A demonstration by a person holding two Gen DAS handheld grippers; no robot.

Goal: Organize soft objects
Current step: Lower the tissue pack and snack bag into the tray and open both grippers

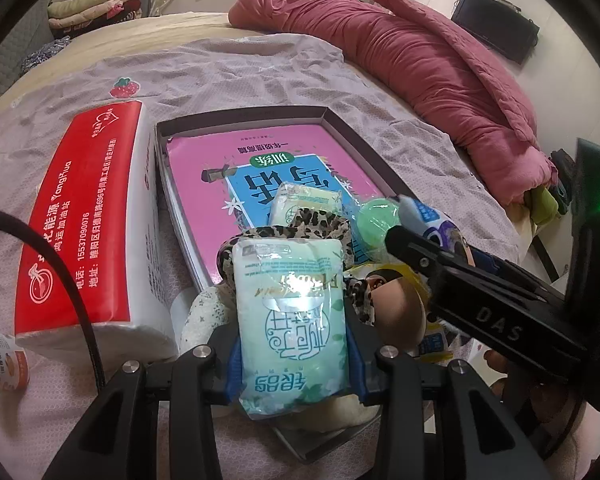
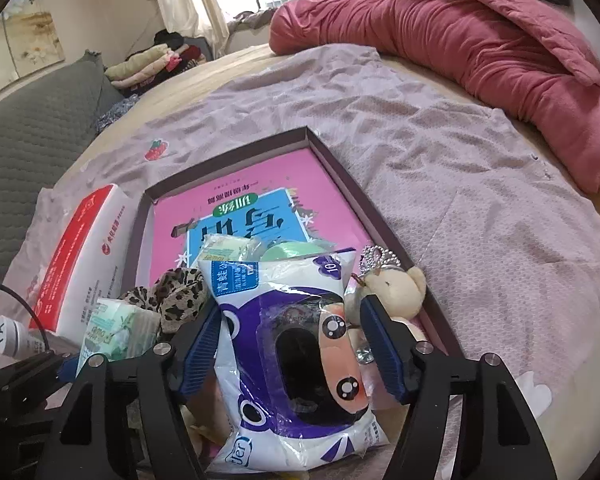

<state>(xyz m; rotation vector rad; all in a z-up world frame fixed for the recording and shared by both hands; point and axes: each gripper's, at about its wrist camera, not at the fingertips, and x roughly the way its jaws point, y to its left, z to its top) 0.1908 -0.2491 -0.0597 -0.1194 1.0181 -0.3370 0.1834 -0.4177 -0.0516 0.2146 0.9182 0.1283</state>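
My left gripper [image 1: 294,360] is shut on a pale green tissue pack [image 1: 292,320], held over the near end of a shallow dark tray [image 1: 240,114]. A pink book [image 1: 268,152] lines the tray, with a second tissue pack [image 1: 304,200], a leopard-print scrunchie [image 1: 320,220] and a green round thing [image 1: 376,216] on it. My right gripper [image 2: 294,348] stands open around a white and purple wipes pack [image 2: 292,360] lying in the tray; a gap shows at its right pad. A small plush bear [image 2: 396,284] and tiara [image 2: 380,260] sit beside it.
A big red and white tissue package [image 1: 88,208] stands left of the tray on the lilac sheet [image 2: 480,220]. A small bottle [image 2: 12,336] lies near left. A rolled pink quilt [image 1: 440,72] runs along the far right. A grey pillow [image 2: 32,132] and folded clothes [image 2: 156,64] are at the back left.
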